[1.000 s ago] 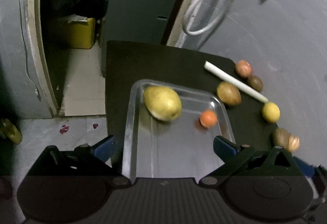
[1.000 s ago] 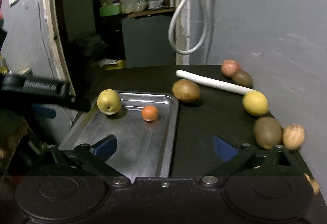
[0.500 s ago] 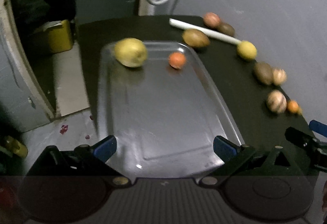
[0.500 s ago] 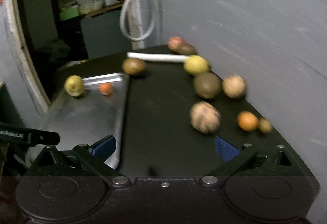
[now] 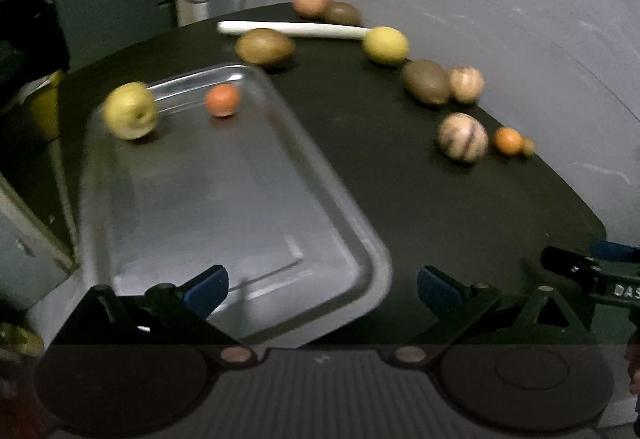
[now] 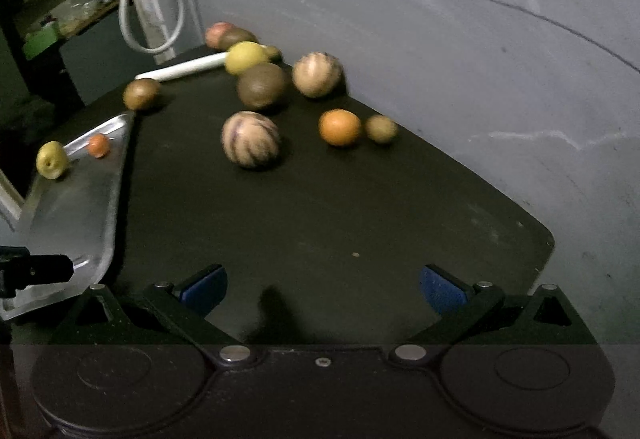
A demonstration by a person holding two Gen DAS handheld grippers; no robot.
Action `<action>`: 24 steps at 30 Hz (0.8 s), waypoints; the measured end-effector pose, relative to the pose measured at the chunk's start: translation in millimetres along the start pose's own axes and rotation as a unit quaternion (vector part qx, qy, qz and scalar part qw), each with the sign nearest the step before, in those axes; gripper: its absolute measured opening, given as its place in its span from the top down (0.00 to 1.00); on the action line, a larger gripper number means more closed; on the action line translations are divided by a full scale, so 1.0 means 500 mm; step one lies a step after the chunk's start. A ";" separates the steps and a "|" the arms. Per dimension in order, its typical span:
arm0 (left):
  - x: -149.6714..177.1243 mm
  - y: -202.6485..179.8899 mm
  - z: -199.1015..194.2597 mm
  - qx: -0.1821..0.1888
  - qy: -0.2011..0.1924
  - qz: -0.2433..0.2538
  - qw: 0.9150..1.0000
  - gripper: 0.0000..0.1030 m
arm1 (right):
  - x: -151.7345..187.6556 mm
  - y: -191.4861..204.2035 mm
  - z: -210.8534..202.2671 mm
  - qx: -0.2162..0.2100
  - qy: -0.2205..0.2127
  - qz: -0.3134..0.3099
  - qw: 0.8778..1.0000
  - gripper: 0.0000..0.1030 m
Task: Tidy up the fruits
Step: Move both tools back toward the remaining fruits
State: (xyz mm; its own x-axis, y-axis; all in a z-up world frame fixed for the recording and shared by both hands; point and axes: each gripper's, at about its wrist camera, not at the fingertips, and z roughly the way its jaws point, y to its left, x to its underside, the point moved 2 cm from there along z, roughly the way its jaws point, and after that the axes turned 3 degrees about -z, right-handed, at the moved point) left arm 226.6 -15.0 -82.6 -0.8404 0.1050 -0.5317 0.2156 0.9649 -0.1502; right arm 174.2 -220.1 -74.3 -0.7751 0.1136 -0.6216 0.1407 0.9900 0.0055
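Left wrist view shows the metal tray (image 5: pixel 340 207) on the dark desk (image 5: pixel 400 199) with only two fruits in it, a yellow-green apple (image 5: pixel 130 111) at its far left corner and a small orange fruit (image 5: pixel 222 100) just beside it. A second ago this camera sat low over the tray's far end; now it has pulled back and swung right, so the whole loose row shows: a brown fruit (image 5: pixel 264 46) near the tray's far corner, a lemon (image 5: pixel 385 45), a kiwi (image 5: pixel 426 82), two striped pale fruits and a small orange (image 5: pixel 507 140). The left claw (image 5: pixel 320 285) is spread wide and empty. In the right wrist view, the right claw (image 6: pixel 322 285) is likewise agape and empty, now facing the striped fruit (image 6: pixel 250 139), probably the next pick. Most sorting remains undone.
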 end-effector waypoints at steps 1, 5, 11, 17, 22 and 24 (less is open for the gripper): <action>-0.002 -0.012 0.004 0.003 0.002 0.007 1.000 0.01 | 0.000 -0.005 0.003 0.003 0.002 0.003 1.000 0.01; -0.012 -0.057 0.019 0.012 0.005 0.037 0.999 0.01 | 0.003 -0.030 0.012 0.004 0.001 0.013 1.000 0.01; -0.044 -0.111 0.051 0.014 -0.001 0.103 0.995 0.01 | -0.008 -0.042 0.017 0.010 -0.017 -0.056 0.998 0.01; -0.079 -0.144 0.081 0.023 -0.008 0.132 0.991 0.01 | -0.039 -0.062 0.022 -0.008 -0.024 -0.137 0.990 0.01; -0.103 -0.155 0.106 0.022 -0.011 0.138 0.990 0.01 | -0.068 -0.070 0.025 -0.026 -0.026 -0.205 0.978 0.01; -0.110 -0.156 0.113 0.023 -0.011 0.133 0.991 0.01 | -0.074 -0.069 0.029 -0.031 -0.025 -0.222 0.974 0.01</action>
State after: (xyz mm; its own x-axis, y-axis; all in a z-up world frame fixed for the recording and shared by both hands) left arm 284.2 -109.9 -88.9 -0.7399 0.3494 -0.5749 0.4520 0.8911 -0.0402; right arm 206.7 -259.6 -62.8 -0.7196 -0.3297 -0.6112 -0.2403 0.9439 -0.2264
